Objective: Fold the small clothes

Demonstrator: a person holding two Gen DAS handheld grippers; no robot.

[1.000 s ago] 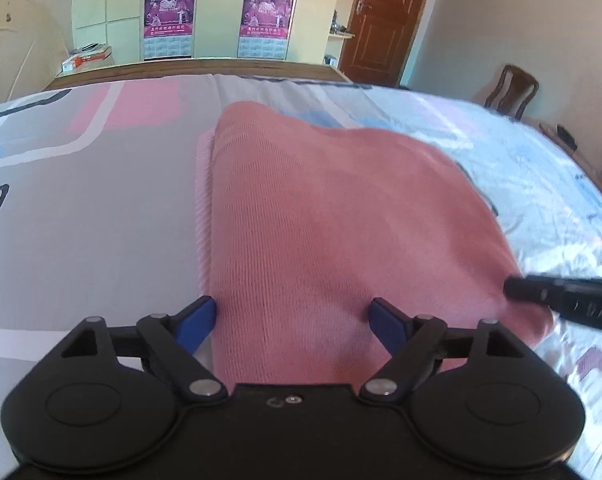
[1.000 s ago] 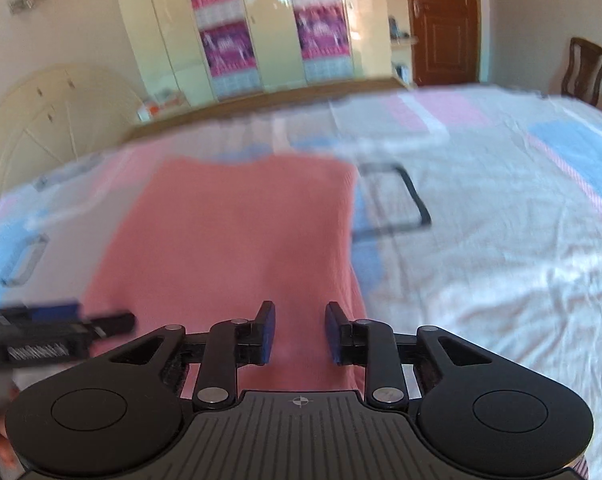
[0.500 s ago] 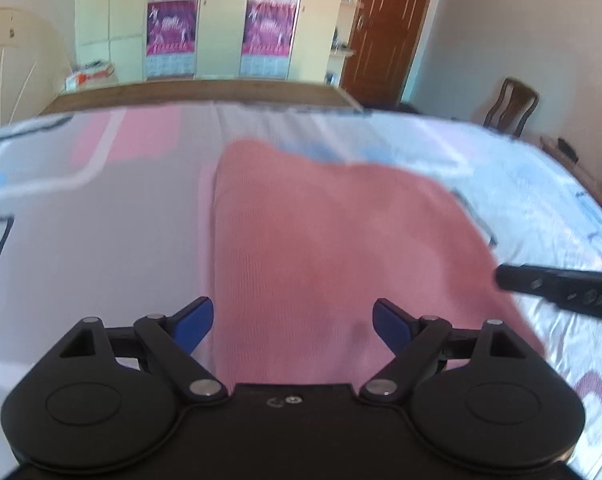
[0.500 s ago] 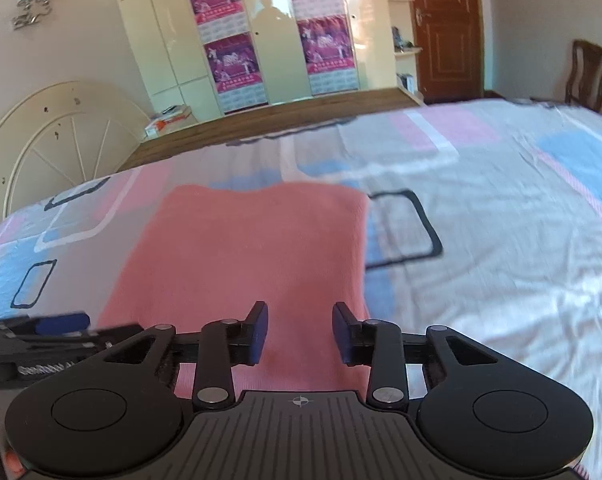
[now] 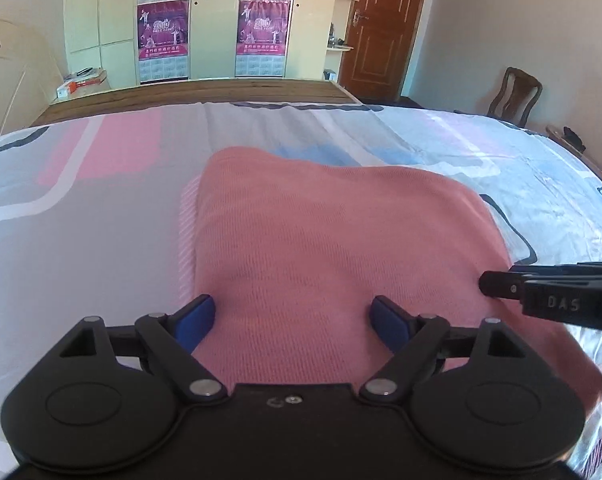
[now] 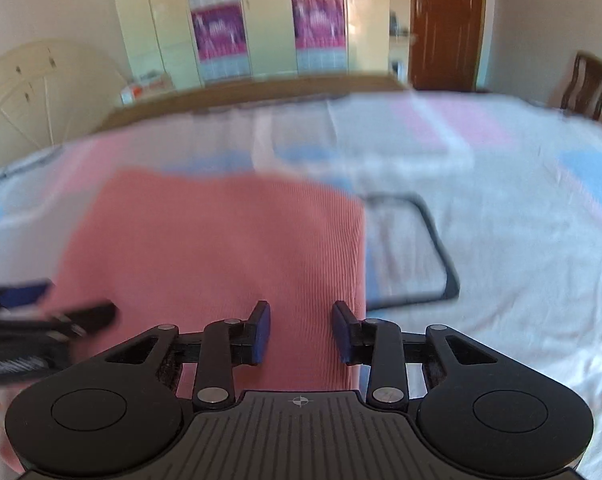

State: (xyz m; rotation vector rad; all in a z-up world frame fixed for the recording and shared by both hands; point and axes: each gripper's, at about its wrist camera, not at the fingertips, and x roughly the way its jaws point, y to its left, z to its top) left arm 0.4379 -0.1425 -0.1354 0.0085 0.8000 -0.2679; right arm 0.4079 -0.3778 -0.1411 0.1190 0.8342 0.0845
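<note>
Garment: a salmon-pink ribbed knit cloth [image 5: 333, 248], folded into a rough rectangle, lies flat on the bed; a paler pink striped layer shows along its left edge in the left wrist view.
Bed: patterned sheet [image 5: 101, 216] in grey, pink, white and pale blue blocks with dark outlines; wooden footboard [image 5: 197, 92] at the far end.
Left gripper [image 5: 295, 316]: black frame with blue pads, jaws spread wide, holding nothing; it sits over the near left part of the cloth, the left pad about at the cloth's left edge.
Right gripper [image 6: 301, 330]: jaws parted, narrower than the left pair, nothing between them; it sits over the near right part of the cloth, close to its right edge. Its view is motion-blurred.
Cross views: the right gripper's black finger enters the left wrist view from the right, over the cloth's right edge; the left gripper shows blurred at the left of the right wrist view.
Room: pale green wardrobe [image 5: 205, 20] with purple posters, brown door [image 5: 381, 28], wooden chair [image 5: 515, 96].
</note>
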